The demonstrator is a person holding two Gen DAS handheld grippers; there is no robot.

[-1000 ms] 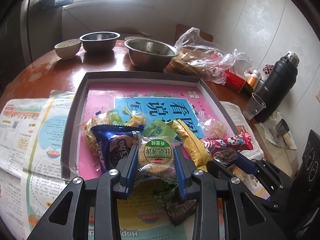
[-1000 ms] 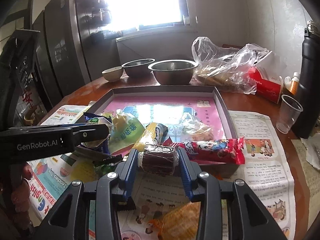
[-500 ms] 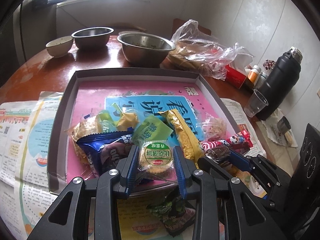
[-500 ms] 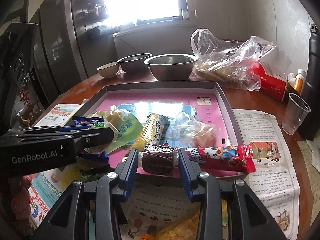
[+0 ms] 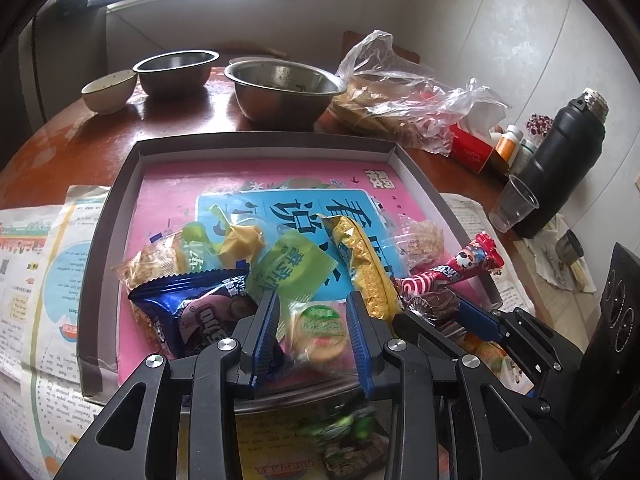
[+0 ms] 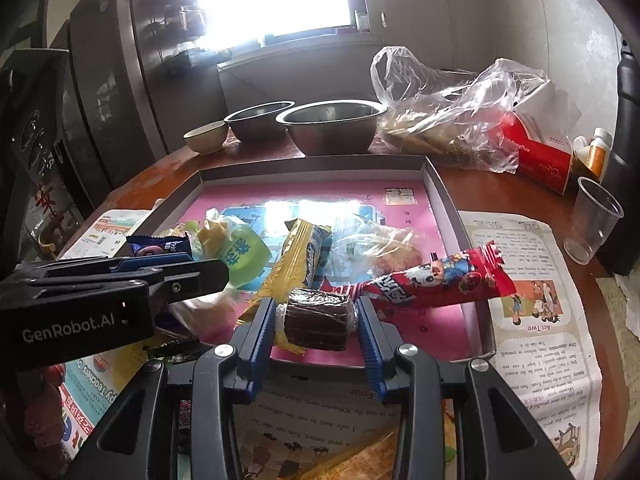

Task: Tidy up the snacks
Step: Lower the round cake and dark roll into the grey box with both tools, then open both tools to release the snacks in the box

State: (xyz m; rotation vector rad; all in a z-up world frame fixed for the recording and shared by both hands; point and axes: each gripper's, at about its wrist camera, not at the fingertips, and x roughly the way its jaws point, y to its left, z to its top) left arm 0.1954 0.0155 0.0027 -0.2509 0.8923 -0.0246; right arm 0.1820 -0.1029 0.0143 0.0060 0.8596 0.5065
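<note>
A shallow grey box (image 5: 120, 208) with a pink floor holds a pile of wrapped snacks: a blue packet (image 5: 192, 308), a green packet (image 5: 292, 264), a yellow bar (image 5: 360, 264) and a red bar (image 5: 452, 268) across its right wall. My left gripper (image 5: 314, 324) has its jaws apart around a round green-label biscuit pack (image 5: 320, 328), which looks blurred and loose over the box's near edge. My right gripper (image 6: 316, 316) is shut on a dark brown wrapped cake (image 6: 318, 318) just above the box's near edge (image 6: 360, 364).
Two steel bowls (image 5: 280, 88) and a small ceramic bowl (image 5: 108, 88) stand behind the box. A plastic bag of food (image 5: 400, 100), a red tissue box (image 5: 472, 148), a plastic cup (image 5: 512, 204) and a black flask (image 5: 560, 160) stand right. Newspaper (image 5: 40, 280) with more snacks (image 5: 348, 440) lies below.
Both grippers have moved forward over the box's near edge. My left gripper's jaws have opened and the biscuit pack has dropped a little between them. The right still holds the cake.
</note>
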